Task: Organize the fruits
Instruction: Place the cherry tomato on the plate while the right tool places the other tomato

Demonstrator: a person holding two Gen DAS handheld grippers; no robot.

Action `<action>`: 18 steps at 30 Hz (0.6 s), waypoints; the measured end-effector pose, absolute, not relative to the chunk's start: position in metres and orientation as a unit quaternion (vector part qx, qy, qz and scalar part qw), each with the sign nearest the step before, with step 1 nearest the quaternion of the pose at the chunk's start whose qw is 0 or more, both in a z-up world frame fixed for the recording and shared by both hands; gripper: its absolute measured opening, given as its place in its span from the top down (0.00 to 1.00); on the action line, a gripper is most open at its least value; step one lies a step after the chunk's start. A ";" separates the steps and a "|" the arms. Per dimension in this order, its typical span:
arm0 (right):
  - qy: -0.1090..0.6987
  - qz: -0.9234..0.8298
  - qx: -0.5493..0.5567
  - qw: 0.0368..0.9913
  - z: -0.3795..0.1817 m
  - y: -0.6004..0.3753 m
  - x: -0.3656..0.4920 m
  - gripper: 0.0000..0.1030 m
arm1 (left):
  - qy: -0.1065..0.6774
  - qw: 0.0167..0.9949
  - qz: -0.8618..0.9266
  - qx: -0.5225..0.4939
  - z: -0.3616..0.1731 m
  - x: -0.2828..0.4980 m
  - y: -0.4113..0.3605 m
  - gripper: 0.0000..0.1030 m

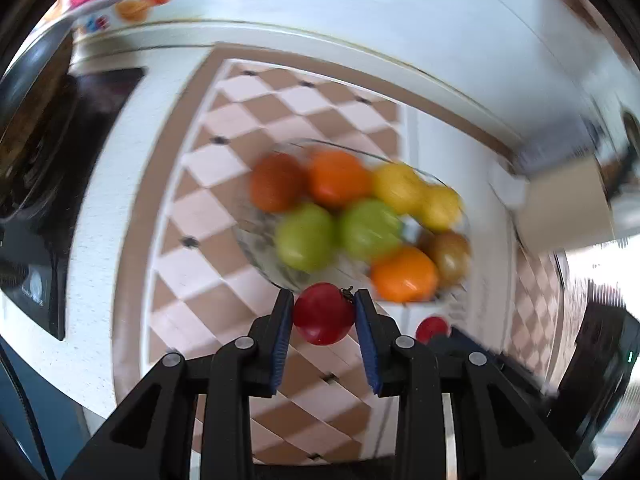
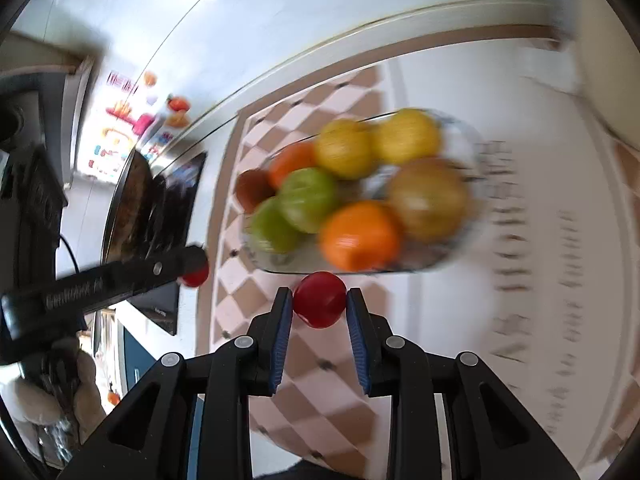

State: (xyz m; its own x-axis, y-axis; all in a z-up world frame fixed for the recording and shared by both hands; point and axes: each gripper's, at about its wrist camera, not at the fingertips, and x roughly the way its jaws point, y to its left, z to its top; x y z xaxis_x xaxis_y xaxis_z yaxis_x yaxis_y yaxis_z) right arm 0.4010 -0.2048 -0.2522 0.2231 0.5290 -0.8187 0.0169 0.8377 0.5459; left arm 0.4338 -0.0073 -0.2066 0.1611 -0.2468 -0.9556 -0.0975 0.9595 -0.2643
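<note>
My left gripper [image 1: 324, 312] is shut on a red apple [image 1: 323, 314], held above the checkered cloth just short of the glass bowl [image 1: 256, 236]. My right gripper [image 2: 319, 300] is shut on a second red apple [image 2: 319, 300], also just before the bowl [image 2: 460, 256]. The bowl holds several fruits: oranges [image 1: 404, 274], green apples [image 1: 306, 236], yellow fruits [image 1: 400, 186] and a brownish one [image 1: 450, 256]. In the right wrist view the left gripper [image 2: 192, 270] shows from the side at the left with its red apple [image 2: 195, 276]. The other apple [image 1: 431, 329] peeks in at the lower right of the left wrist view.
The bowl stands on a brown-and-pink checkered table runner [image 1: 224, 216] over a white tabletop [image 1: 116, 200]. A dark pan [image 2: 128, 204] on a black cooktop [image 1: 36, 272] lies to the left. A white wall with fruit stickers [image 1: 140, 0] rises behind.
</note>
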 end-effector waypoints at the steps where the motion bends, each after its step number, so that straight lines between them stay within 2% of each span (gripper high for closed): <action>1: 0.601 0.173 0.219 0.749 -0.256 -0.191 0.406 0.71 | 0.650 0.746 -0.044 -0.142 -0.214 0.439 0.002 0.73; 9: 0.617 0.140 0.178 0.753 -0.289 -0.141 0.431 0.71 | 0.687 0.695 -0.040 -0.208 -0.267 0.476 0.038 0.72; 18: 0.631 0.115 0.159 0.750 -0.301 -0.129 0.437 0.70 | 0.715 0.670 -0.057 -0.193 -0.296 0.496 0.033 0.71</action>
State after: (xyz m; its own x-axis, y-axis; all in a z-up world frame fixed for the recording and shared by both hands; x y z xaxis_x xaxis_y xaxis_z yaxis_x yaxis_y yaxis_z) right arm 0.4367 -0.1291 -0.3013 0.1762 0.3738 -0.9106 0.0279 0.9228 0.3842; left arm 0.4960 0.0331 -0.2962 -0.0275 -0.3513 -0.9358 -0.1990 0.9194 -0.3393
